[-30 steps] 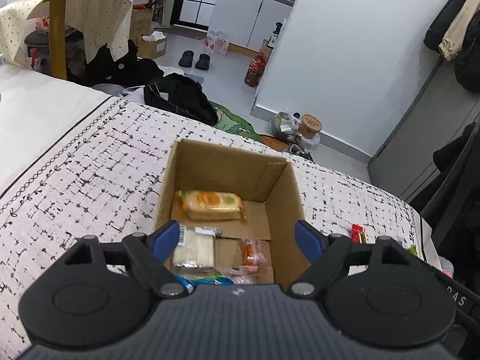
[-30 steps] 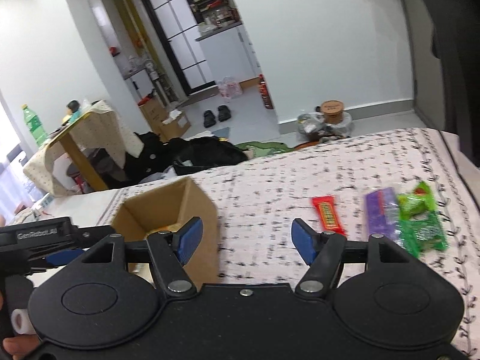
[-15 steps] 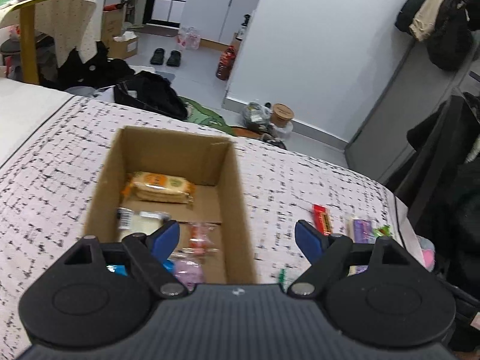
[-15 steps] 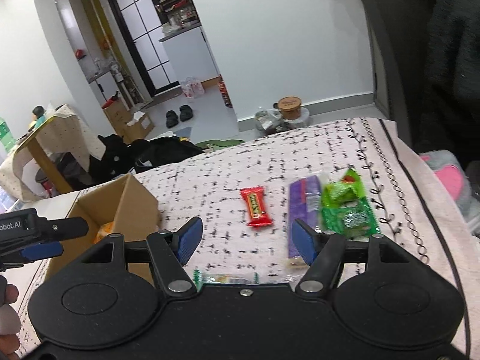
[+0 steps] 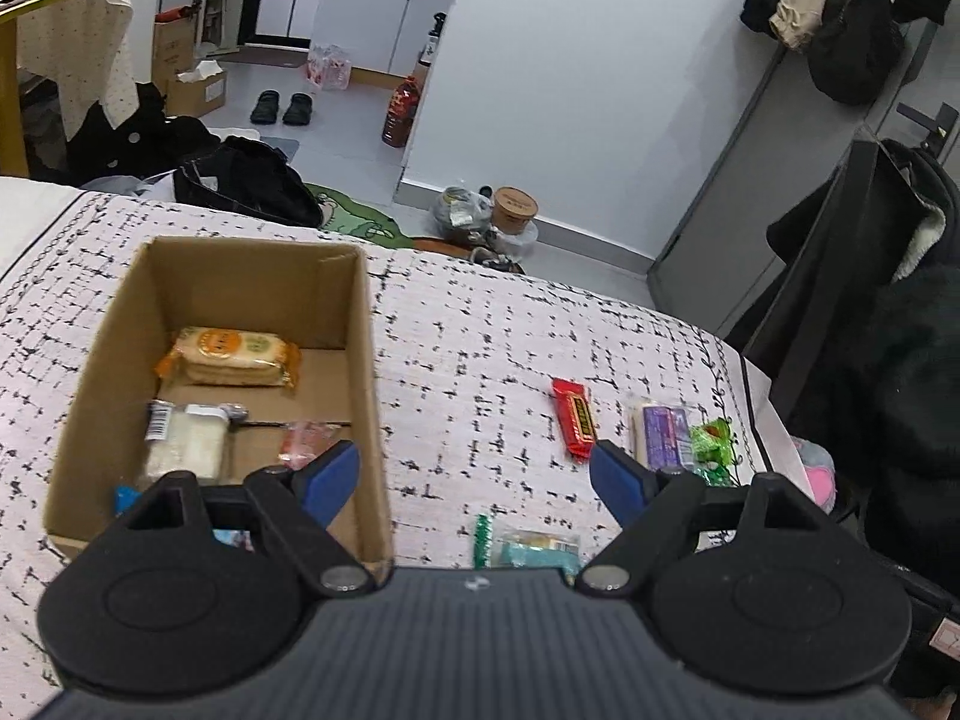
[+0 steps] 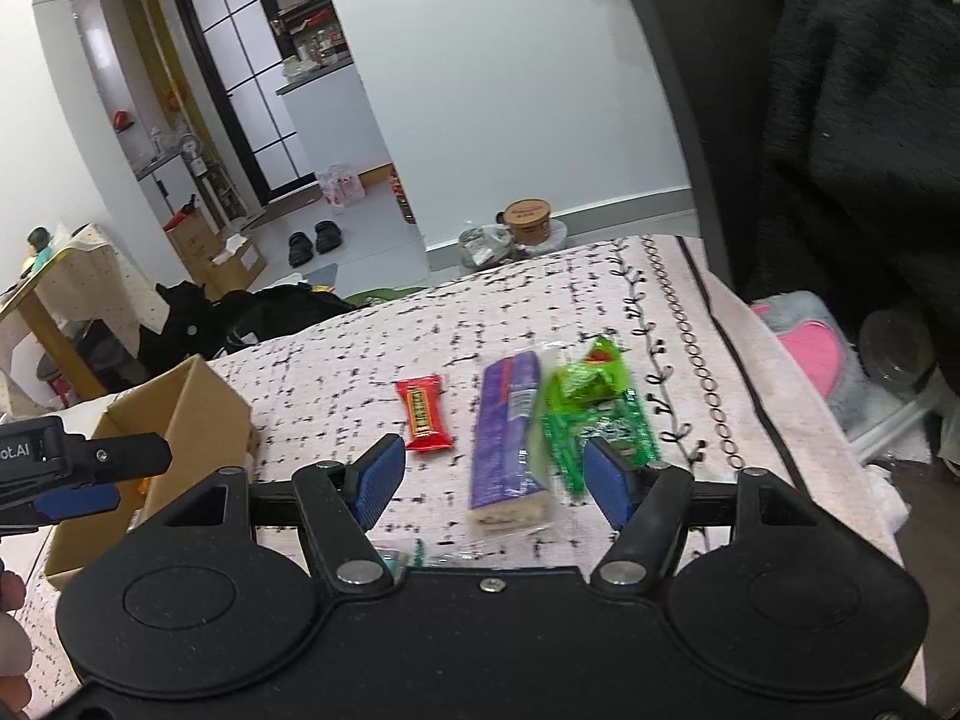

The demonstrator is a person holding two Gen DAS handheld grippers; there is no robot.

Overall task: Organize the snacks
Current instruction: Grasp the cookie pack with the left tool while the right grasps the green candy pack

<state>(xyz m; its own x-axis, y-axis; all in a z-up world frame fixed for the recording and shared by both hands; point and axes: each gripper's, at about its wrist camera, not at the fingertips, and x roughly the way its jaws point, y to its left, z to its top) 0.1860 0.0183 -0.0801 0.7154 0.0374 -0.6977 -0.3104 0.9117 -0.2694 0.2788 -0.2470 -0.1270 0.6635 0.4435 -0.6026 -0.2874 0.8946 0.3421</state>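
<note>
A cardboard box [image 5: 360,324] sits on the patterned tablecloth and holds several snacks, among them an orange cracker pack [image 5: 231,354] and a white pack [image 5: 186,441]. To its right lie a red bar [image 5: 573,425], a purple pack [image 5: 660,432], green packets [image 5: 711,444] and a teal-green pack [image 5: 528,546]. My left gripper [image 5: 474,480] hangs open over the cloth beside the box's right wall, nothing between its fingers. My right gripper [image 6: 492,480] is open above the purple pack [image 6: 510,432], with the red bar [image 6: 423,411] to its left and the green packets [image 6: 591,408] to its right. The box [image 6: 198,414] shows at left.
The cloth's right edge [image 6: 720,324] drops off near a pink and grey cushion [image 6: 807,354]. Dark coats hang at the right. Beyond the far edge, bags, slippers and a paper tub [image 5: 513,210] lie on the floor.
Both grippers have moved rightward, from over the box toward the loose snacks. The box has slid to the left in both views. Neither gripper's opening has changed.
</note>
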